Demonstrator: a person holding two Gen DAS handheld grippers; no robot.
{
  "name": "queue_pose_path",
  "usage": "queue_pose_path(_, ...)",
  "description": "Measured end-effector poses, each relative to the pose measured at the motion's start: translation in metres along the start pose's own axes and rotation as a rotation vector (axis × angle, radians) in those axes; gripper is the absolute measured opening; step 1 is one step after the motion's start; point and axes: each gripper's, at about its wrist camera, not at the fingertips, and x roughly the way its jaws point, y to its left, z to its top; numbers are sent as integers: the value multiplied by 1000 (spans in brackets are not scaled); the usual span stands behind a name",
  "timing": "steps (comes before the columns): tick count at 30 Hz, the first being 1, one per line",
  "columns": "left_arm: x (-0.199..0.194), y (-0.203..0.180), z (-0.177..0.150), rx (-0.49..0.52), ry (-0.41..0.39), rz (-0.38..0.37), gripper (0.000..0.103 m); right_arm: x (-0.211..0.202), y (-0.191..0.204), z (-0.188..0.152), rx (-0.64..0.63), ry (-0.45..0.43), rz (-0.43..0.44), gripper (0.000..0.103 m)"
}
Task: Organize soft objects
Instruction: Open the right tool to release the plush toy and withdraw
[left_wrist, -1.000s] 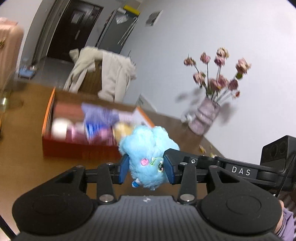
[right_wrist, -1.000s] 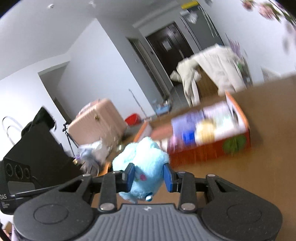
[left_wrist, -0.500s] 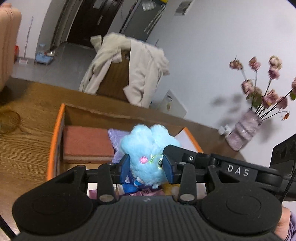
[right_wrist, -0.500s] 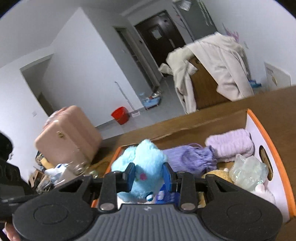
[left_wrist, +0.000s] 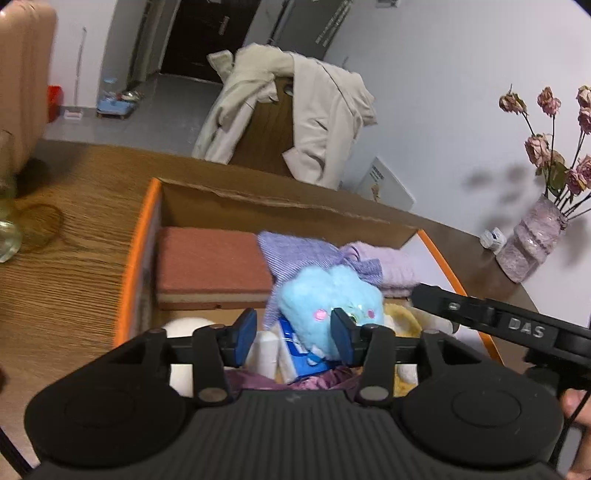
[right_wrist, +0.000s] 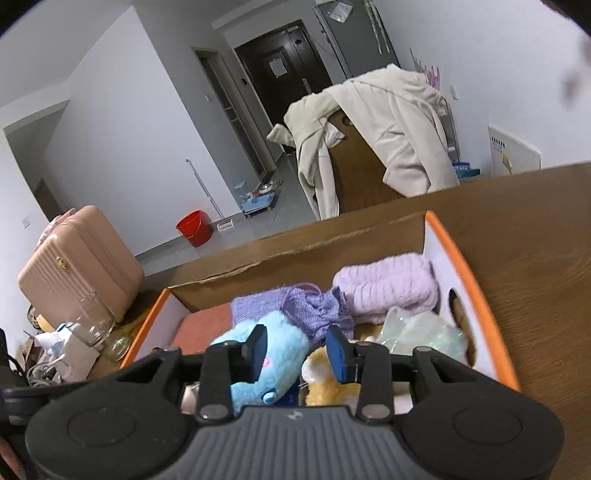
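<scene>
A: Left wrist view first. What is the left gripper (left_wrist: 291, 338) doing?

B: Its blue pads have just been opening. The fluffy light-blue plush toy (left_wrist: 328, 308) sits between them, leaning on the right pad. The left pad is clear of it, so nothing squeezes it now.

A: Where is the toy?

B: Just ahead of the gripper, lying in the orange-edged cardboard box (left_wrist: 138, 258) on top of other soft things. A flat reddish-brown sponge block (left_wrist: 214, 262) is ahead and to the left. A purple knitted cloth (left_wrist: 303, 251) is right behind the toy.

A: Now the right wrist view?

B: The right gripper (right_wrist: 297, 350) has also just been opening. The toy (right_wrist: 266, 362) touches its left pad and hangs below it. The right pad is apart from it, over a yellow plush (right_wrist: 321, 373).

A: Why let go here?

B: I think the toy is now in the box with the other soft things, so both grippers are letting it drop.
</scene>
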Motion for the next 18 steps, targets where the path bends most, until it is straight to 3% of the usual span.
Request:
queue_pose_path(4,-39,-3,-2,60,-47,62,55,-34,8,4,-75,-12,-18,46)
queue_pose_path(9,-93,-11,-12,140,-118,158,67,-93,13,3,-162,-43,-58,65)
queue_pose_path(12,-126,-23,-25,212,-181,226,82,-132,15,-1,-209,-73,-93,73)
queue_pose_path(14,-146,-31,-37,257,-232,271,84,-154,18,-5,-243,-91,-119,78)
queue_pose_path(18,-181,-46,-61,276,-321,263,96,-190,27,-24,-308,-145,-156,90)
